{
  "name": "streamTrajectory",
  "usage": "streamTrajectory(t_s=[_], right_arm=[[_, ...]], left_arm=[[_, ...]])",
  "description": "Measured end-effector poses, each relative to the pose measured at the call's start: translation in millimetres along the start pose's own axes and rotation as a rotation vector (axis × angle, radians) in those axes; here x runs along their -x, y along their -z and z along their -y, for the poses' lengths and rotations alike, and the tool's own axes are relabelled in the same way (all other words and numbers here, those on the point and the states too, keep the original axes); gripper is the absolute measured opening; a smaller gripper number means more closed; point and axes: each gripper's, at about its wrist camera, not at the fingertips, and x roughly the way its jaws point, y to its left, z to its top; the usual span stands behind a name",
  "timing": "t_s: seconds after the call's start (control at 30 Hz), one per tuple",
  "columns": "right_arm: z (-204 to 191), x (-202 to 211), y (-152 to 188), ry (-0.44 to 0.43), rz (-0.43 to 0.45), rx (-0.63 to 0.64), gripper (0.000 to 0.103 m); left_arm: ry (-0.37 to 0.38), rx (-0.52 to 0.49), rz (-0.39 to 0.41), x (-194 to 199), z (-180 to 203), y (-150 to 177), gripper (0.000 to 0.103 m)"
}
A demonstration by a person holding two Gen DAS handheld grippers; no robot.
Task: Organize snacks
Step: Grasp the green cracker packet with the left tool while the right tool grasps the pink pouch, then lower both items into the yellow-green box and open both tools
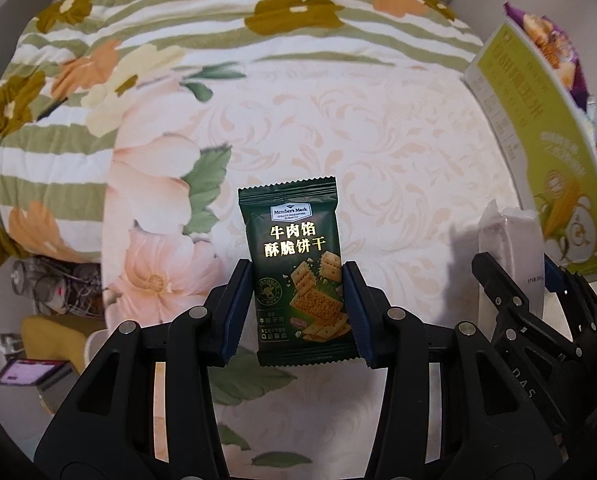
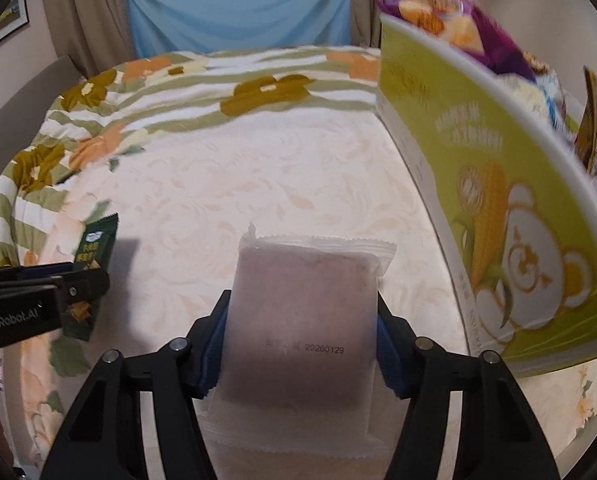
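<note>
My left gripper (image 1: 297,280) is shut on a dark green cracker packet (image 1: 298,264) and holds it upright above the bed; the packet also shows at the left of the right wrist view (image 2: 92,268). My right gripper (image 2: 301,320) is shut on a frosted white snack pouch (image 2: 302,320) with a purplish filling; the pouch also shows in the left wrist view (image 1: 518,248). A green cardboard box (image 2: 498,200) with a corn and bear print stands at the right, holding several snack bags, with a purple bag (image 2: 458,12) on top. It also shows in the left wrist view (image 1: 538,140).
A cream patterned bedsheet (image 1: 378,140) lies under both grippers. A floral striped quilt (image 1: 98,60) is bunched at the far side and left. Clutter and a phone (image 1: 26,372) sit on the floor at the left. Curtains and a blue cloth (image 2: 238,4) hang behind the bed.
</note>
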Motion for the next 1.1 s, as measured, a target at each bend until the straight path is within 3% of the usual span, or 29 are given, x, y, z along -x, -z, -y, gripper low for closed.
streamTrajectory(t_s=[0.3, 0.6, 0.83, 1.1], right_arm=[[1.3, 72.9, -30.6, -0.033, 0.104, -0.028, 0.058], [58.1, 143.8, -67.3, -0.038, 0.178, -0.073, 0.058], [142.3, 171.4, -78.7, -0.028, 0.197, -0.073, 0.058], [222.5, 177.0, -87.2, -0.039, 0.197, -0.062, 0.058]], left_arm=[[0.076, -0.041, 0.104, 70.6, 18.4, -19.6, 0.041], [0.156, -0.130, 0.219, 136.7, 102.4, -48.9, 0.041], [0.221, -0.142, 0.236, 147.1, 193.6, -60.9, 0.042], [0.247, -0.157, 0.196, 115.7, 296.4, -68.9, 0.041]])
